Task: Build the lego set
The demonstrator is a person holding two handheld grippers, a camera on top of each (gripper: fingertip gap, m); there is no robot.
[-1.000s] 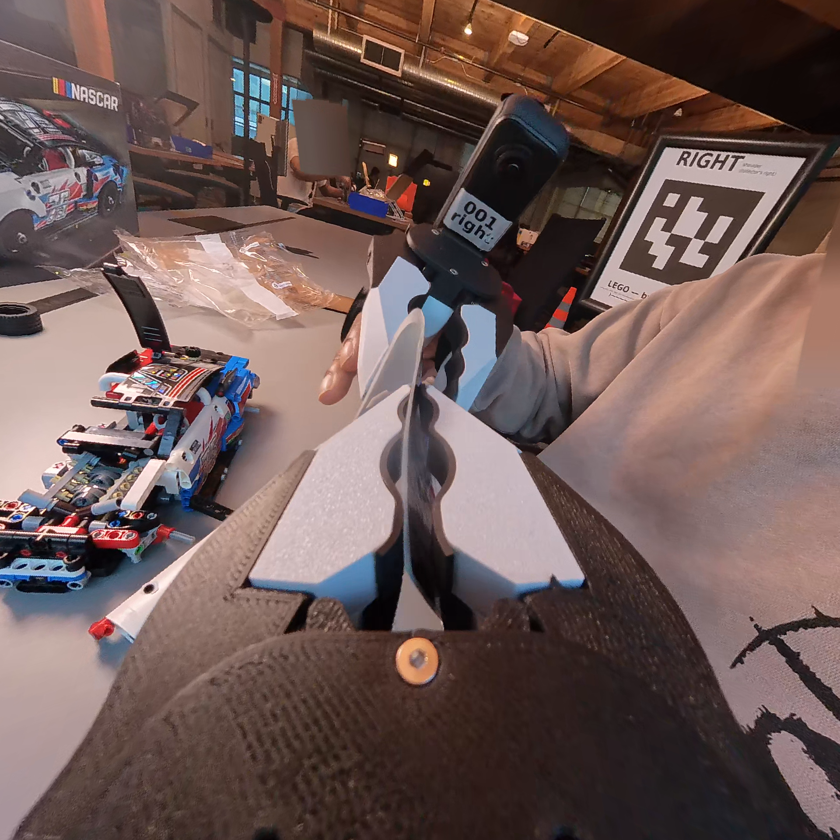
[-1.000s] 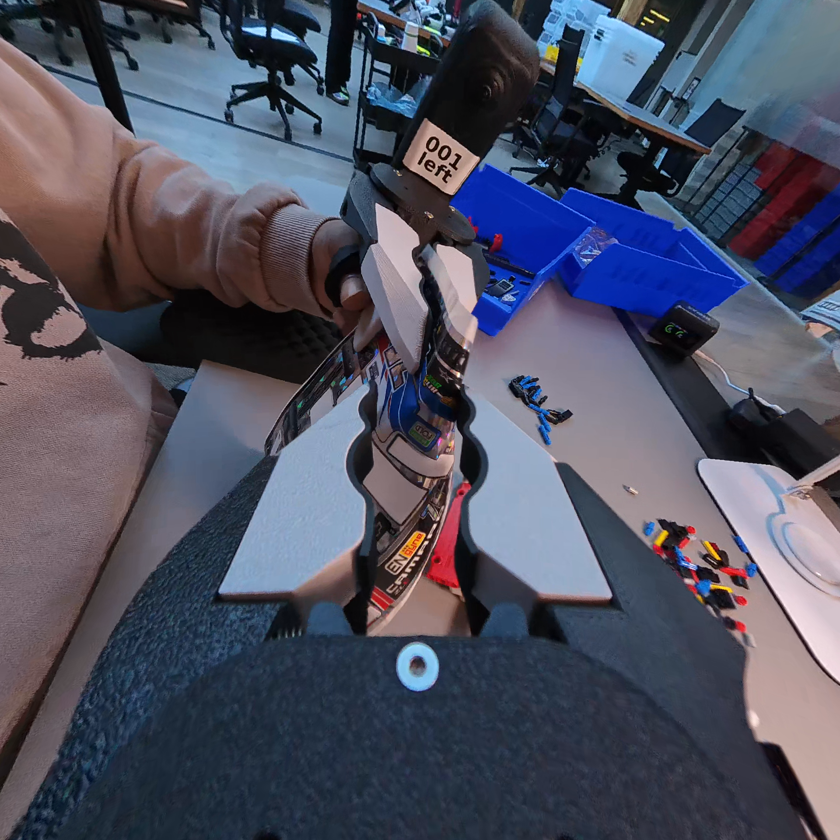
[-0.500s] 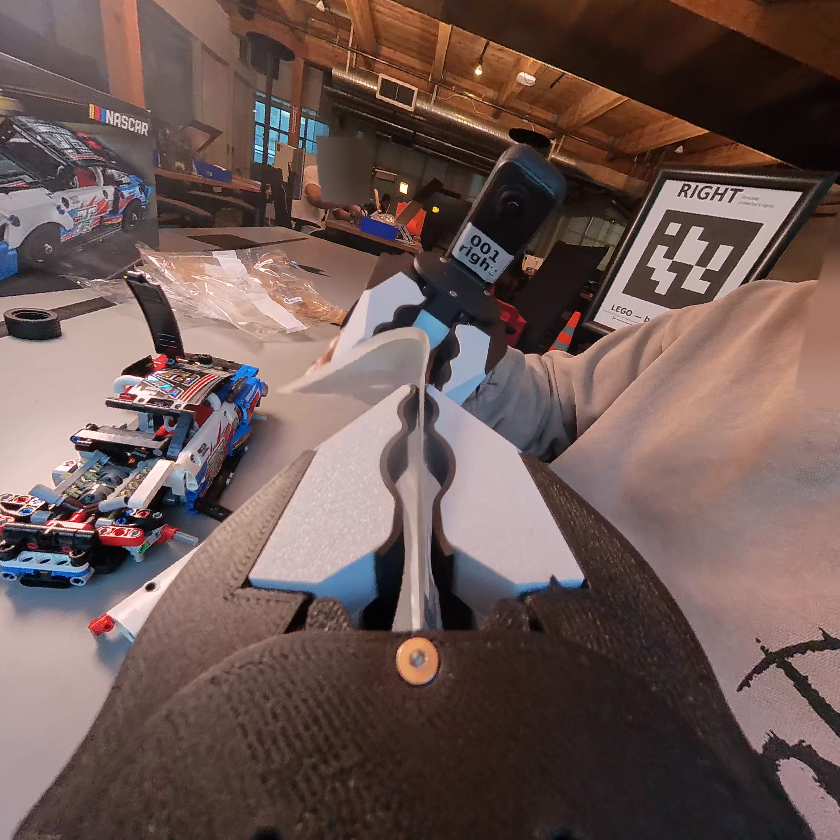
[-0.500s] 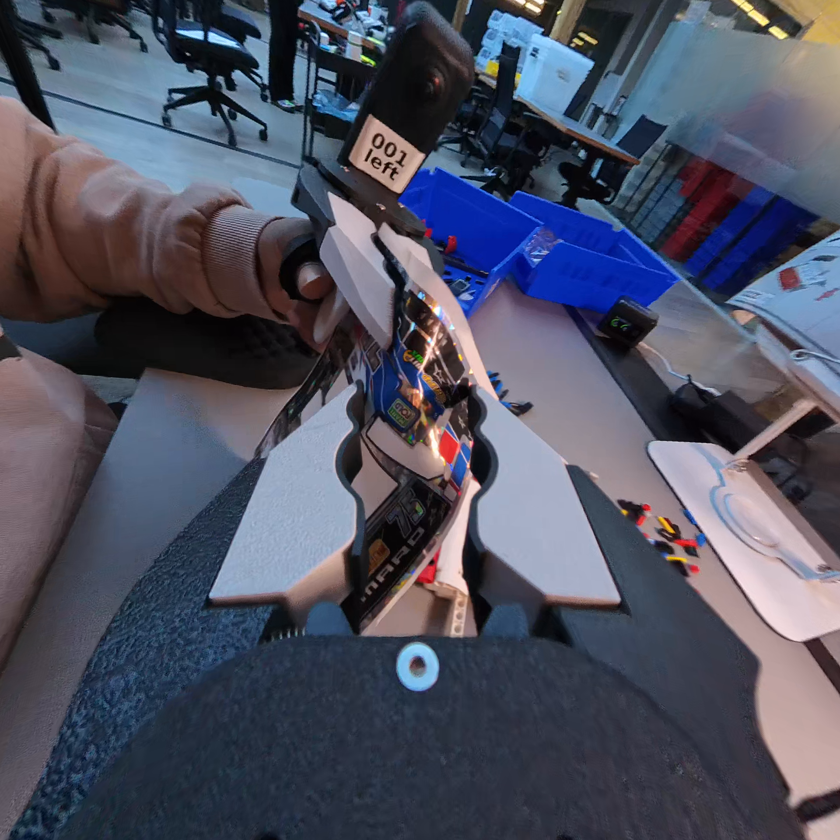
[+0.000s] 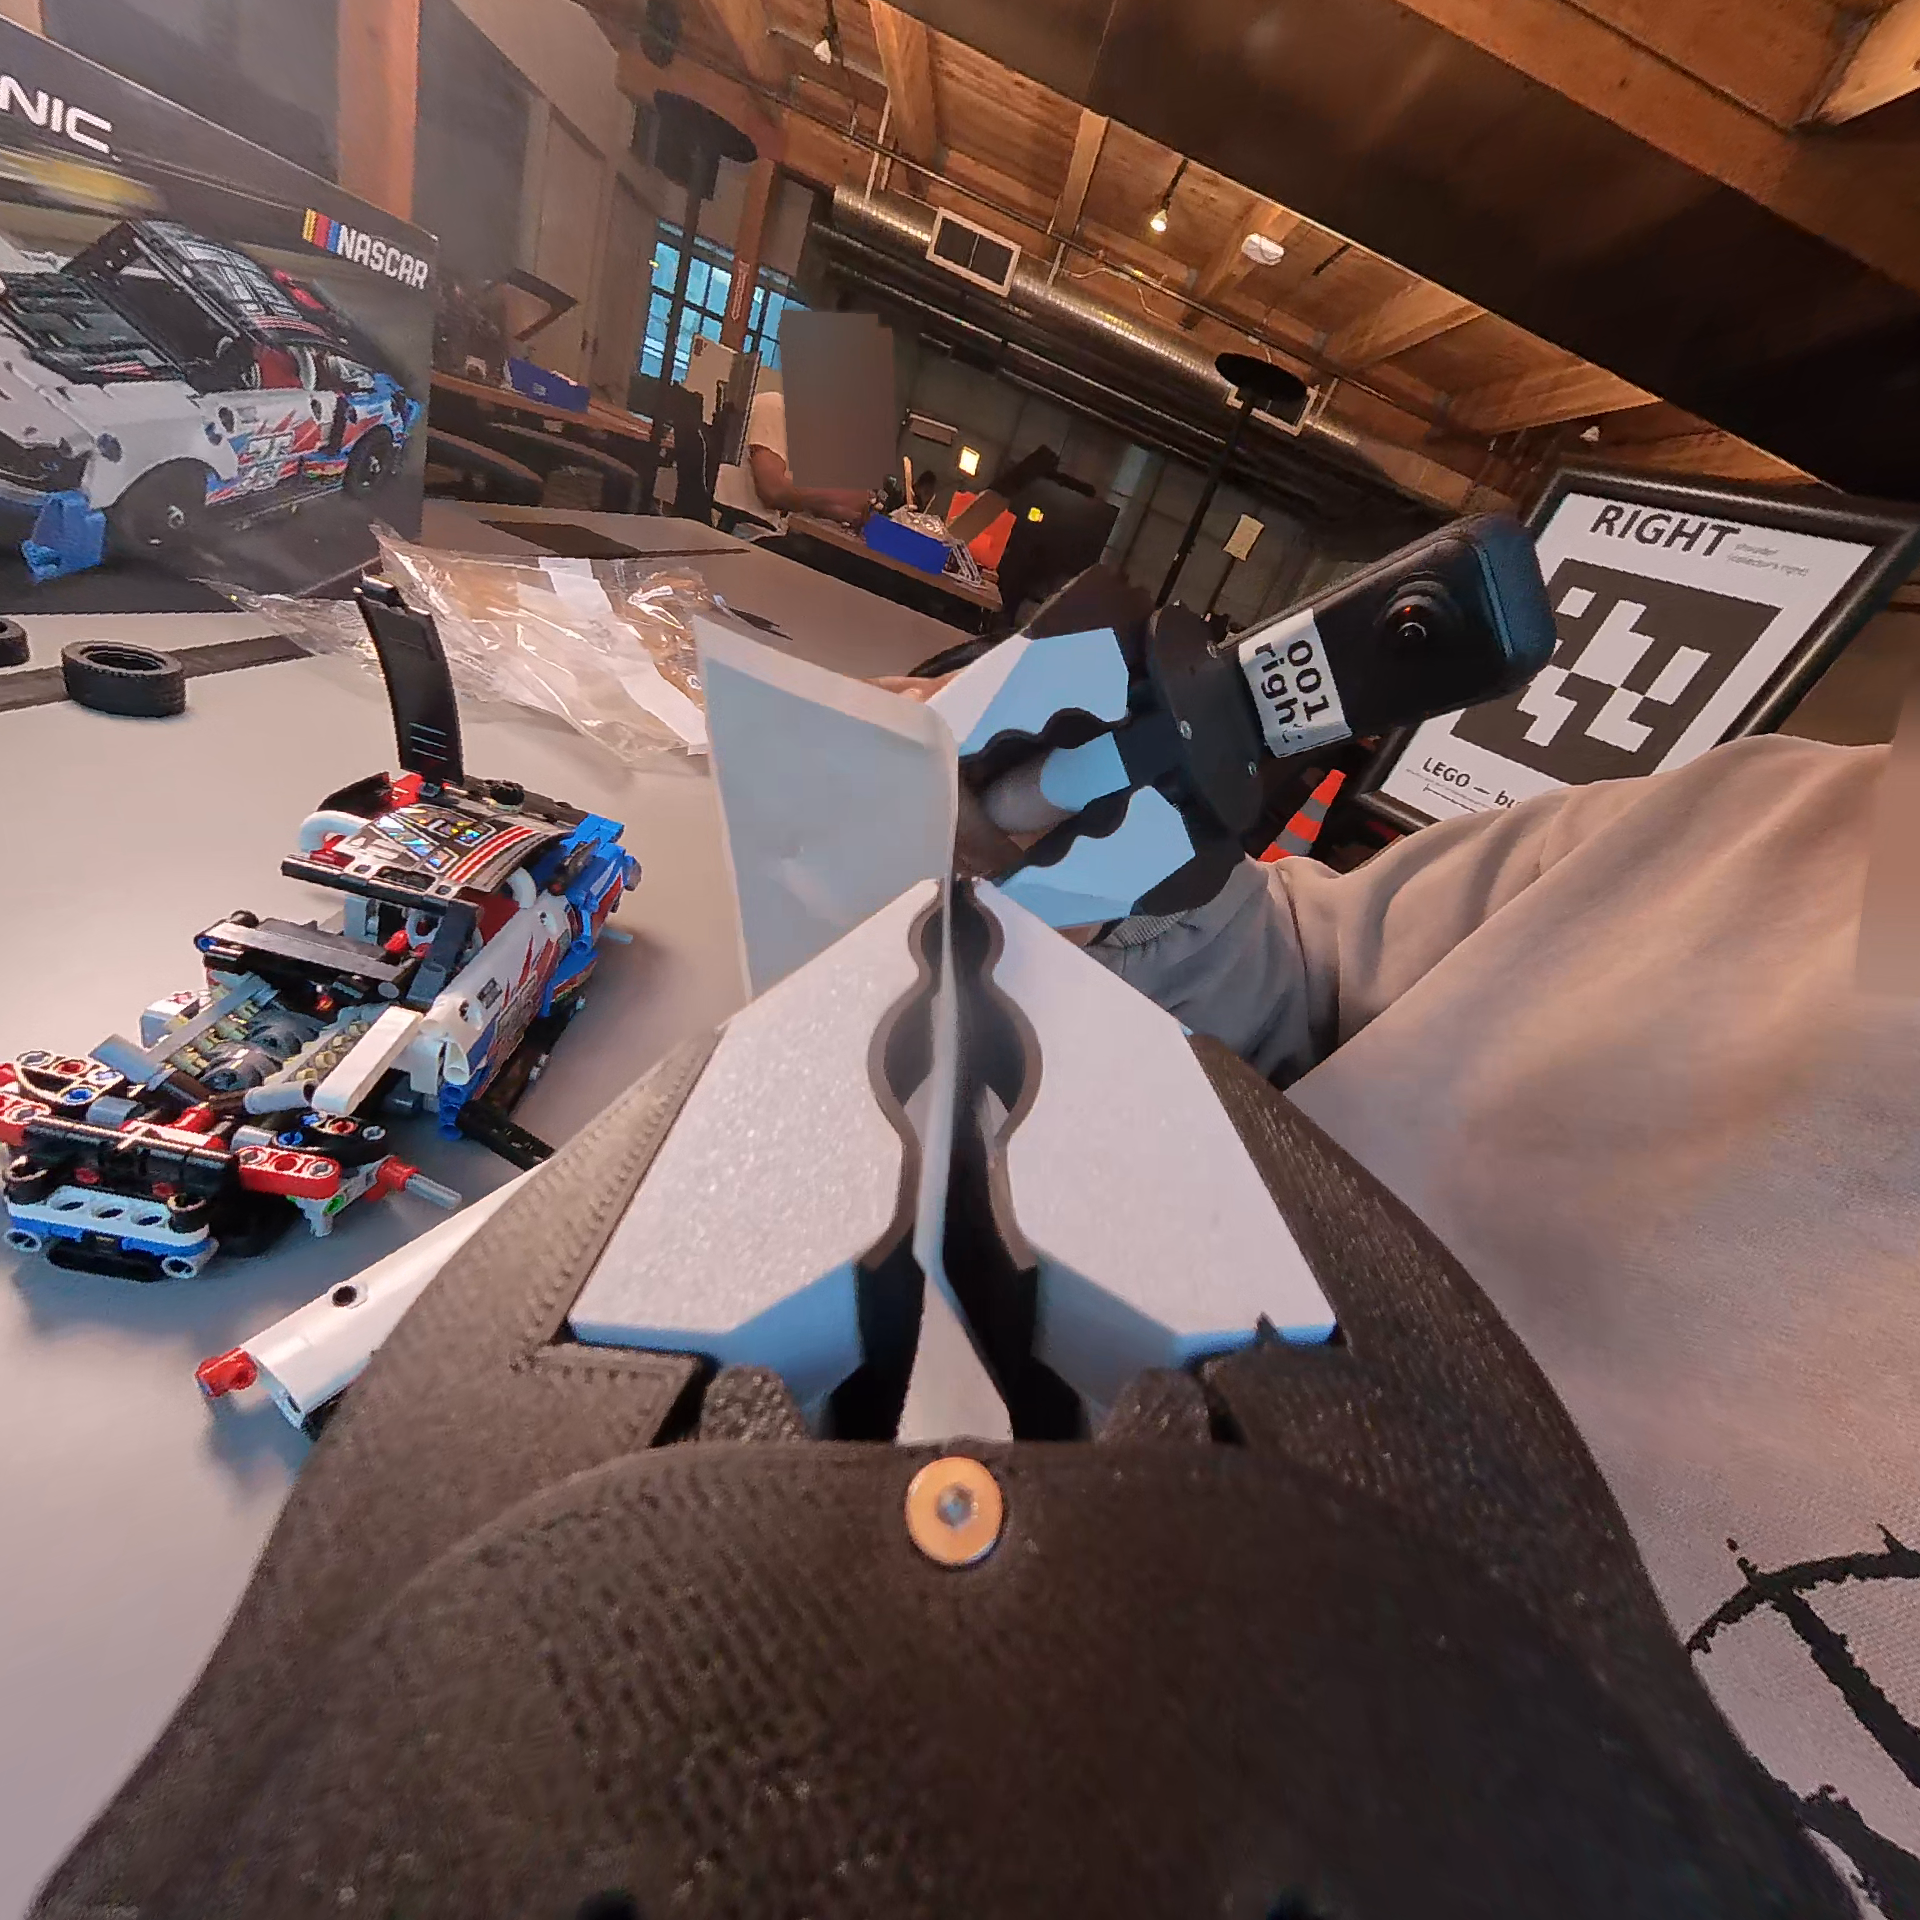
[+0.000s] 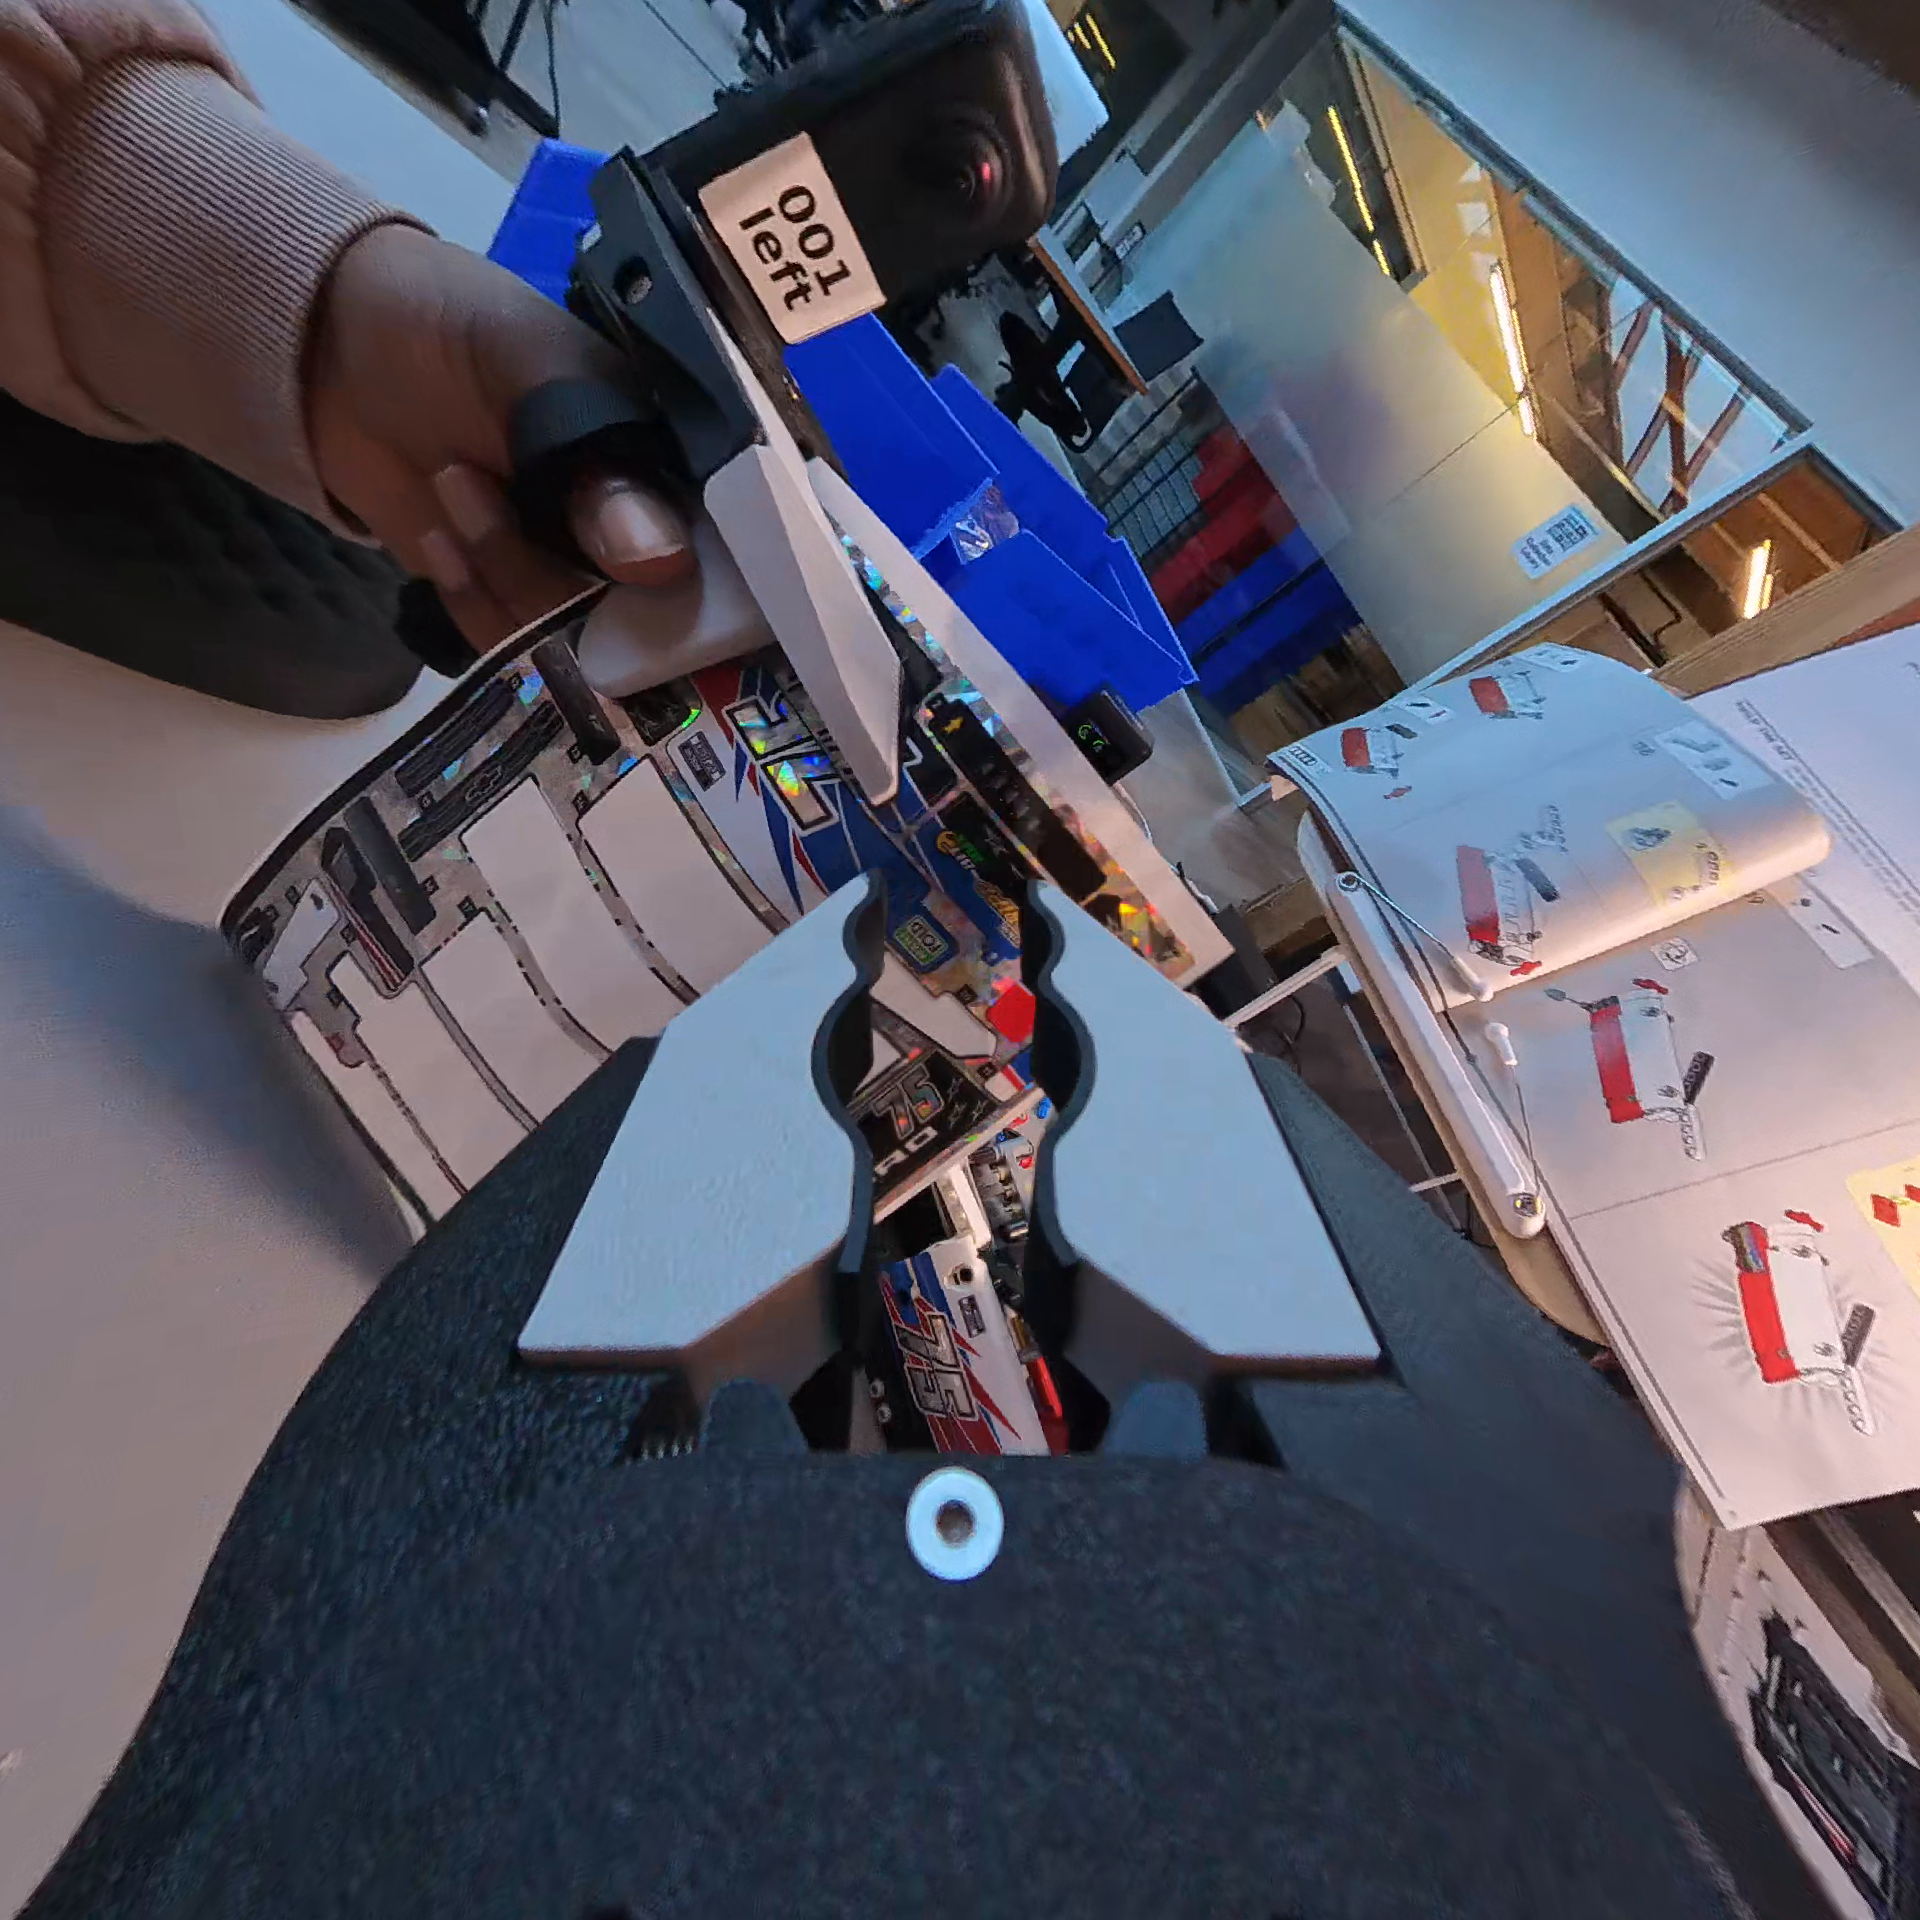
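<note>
My left gripper [image 5: 951,894] is shut on a sticker sheet [image 5: 831,810], whose white back faces the left wrist view. In the right wrist view the sheet's printed, glittering face [image 6: 520,883] shows, pinched by the left gripper [image 6: 894,779]. My right gripper [image 6: 956,894] is open, its tips just in front of the sheet's edge. It shows rolled on its side in the left wrist view [image 5: 977,800], jaws apart. The part-built white, blue and red lego car [image 5: 343,1008] stands on the grey table to the left. Part of it shows below the right fingers [image 6: 935,1340].
A white panel with a red pin [image 5: 343,1309] lies by the car. A black tyre [image 5: 125,675], a clear plastic bag [image 5: 561,644] and the set's box [image 5: 208,364] are behind it. An open instruction booklet [image 6: 1662,987] and blue bins [image 6: 935,447] are on the right.
Both grippers have tilted, and the right one has rolled onto its side. The sheet has swung round and spread flatter. The left gripper has kept its hold on it.
</note>
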